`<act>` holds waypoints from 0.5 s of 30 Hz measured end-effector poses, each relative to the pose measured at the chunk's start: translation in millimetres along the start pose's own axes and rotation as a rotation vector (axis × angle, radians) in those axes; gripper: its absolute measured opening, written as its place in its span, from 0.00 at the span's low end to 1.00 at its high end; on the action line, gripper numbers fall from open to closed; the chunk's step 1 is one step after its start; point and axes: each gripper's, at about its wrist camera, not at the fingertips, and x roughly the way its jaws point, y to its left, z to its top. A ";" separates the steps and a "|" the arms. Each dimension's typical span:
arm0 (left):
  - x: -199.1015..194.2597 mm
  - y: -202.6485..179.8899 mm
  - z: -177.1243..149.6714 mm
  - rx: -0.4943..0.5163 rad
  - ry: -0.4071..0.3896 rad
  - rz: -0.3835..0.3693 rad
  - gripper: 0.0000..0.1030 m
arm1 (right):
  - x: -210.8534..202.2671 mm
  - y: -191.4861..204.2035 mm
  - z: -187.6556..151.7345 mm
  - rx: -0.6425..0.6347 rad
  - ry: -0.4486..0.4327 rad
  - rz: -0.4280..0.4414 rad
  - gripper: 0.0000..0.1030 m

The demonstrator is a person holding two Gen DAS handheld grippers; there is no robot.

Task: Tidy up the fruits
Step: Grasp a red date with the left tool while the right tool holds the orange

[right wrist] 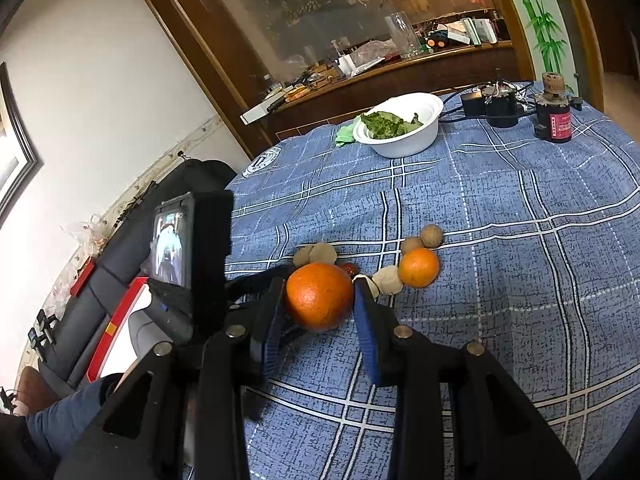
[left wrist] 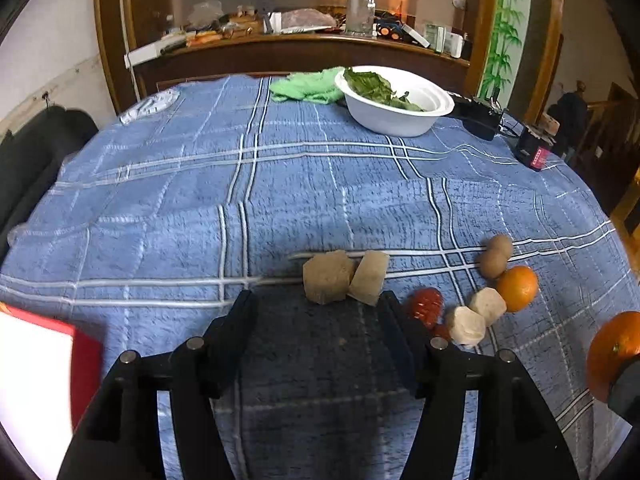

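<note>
A blue checked cloth (left wrist: 280, 184) covers my table, with a cluttered wooden sideboard (left wrist: 304, 46) behind its far edge. At the far side I see a white bowl (left wrist: 394, 114) holding green leaves, a green rag (left wrist: 306, 85) just beside it on the left.

The fruits sit near me in loose groups, which I judge to be sorting by kind: two tan cut blocks (left wrist: 346, 280) touch each other, two paler chunks (left wrist: 476, 314) lie to their right, a red fruit (left wrist: 426, 305) lies between those groups, two small brown round fruits (left wrist: 495, 255) sit farther off, and a small orange (left wrist: 517, 288) rests just near of them.

My left gripper (left wrist: 316, 304) stands spread and empty, fingertips just short of the tan blocks; I take it those belong where they lie. My right gripper (right wrist: 320, 300) pinches a larger orange (right wrist: 319, 297) between its blue pads (right wrist: 366, 320), close above the cloth as far as I can tell. I reckon it belongs beside the small orange (right wrist: 418, 267), so the oranges pair up.
</note>
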 end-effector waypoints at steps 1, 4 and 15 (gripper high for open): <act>1.1 -1.1 0.1 0.018 0.002 0.000 0.61 | 0.0 0.4 -0.3 -0.001 0.000 0.001 0.35; 8.6 -1.3 0.8 0.039 0.027 0.004 0.61 | 0.4 1.5 -0.8 -0.002 0.004 0.008 0.35; -20.5 -48.6 -12.9 0.091 0.001 -0.131 0.59 | -11.0 -6.8 4.7 0.026 -0.049 -0.002 0.35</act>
